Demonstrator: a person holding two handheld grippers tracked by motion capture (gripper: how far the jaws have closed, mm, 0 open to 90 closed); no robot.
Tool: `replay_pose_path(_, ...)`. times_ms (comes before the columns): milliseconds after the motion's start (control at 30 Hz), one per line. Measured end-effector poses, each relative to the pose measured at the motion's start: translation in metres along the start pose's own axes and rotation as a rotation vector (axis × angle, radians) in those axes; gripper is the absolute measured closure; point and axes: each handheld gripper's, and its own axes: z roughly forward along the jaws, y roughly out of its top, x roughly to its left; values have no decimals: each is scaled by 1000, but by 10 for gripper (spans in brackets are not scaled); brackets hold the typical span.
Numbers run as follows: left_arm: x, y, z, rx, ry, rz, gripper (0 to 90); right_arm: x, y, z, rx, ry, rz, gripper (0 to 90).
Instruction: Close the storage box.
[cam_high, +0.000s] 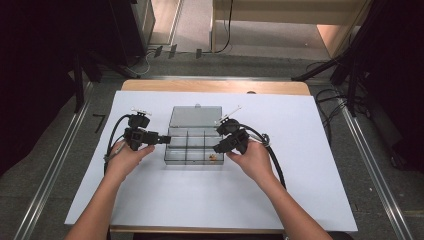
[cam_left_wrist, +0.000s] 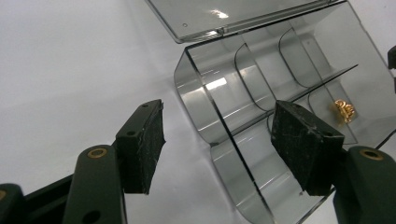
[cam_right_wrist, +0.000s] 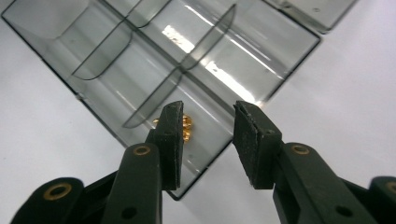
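Here both forearms come in low over the white table (cam_high: 300, 150), each hand wrapped around the back of its tool and angled inward toward the smoky clear compartment box (cam_high: 194, 146) that lies between them with its lid (cam_high: 195, 116) folded flat on the far side.

The left gripper (cam_high: 161, 139) points across at the box's left end. Its jaws are spread wide with nothing between them, and in the left gripper view the box's end wall (cam_left_wrist: 205, 107) stands just ahead of the gripper (cam_left_wrist: 224, 144), one pad hanging over the first compartment.

The right gripper (cam_high: 220, 148) tilts down over the box's near right corner. Its jaws are parted and hold nothing. In the right gripper view a small gold piece (cam_right_wrist: 187, 128) sits in the corner compartment, just behind one finger (cam_right_wrist: 170, 140), under the gripper (cam_right_wrist: 208, 144).
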Motion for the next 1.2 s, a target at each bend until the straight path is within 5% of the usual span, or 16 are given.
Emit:
replay_pose_path(600, -4, 24, 5, -1, 18, 12, 357, -27, 3, -9, -103, -26, 89, 586)
replay_pose_path(1067, 3, 53, 11, 14, 50, -16, 364, -50, 36, -3, -104, -32, 203, 589)
replay_pose_path(1200, 7, 62, 18, 34, 51, -52, 385, -56, 49, 0, -73, -48, 230, 596)
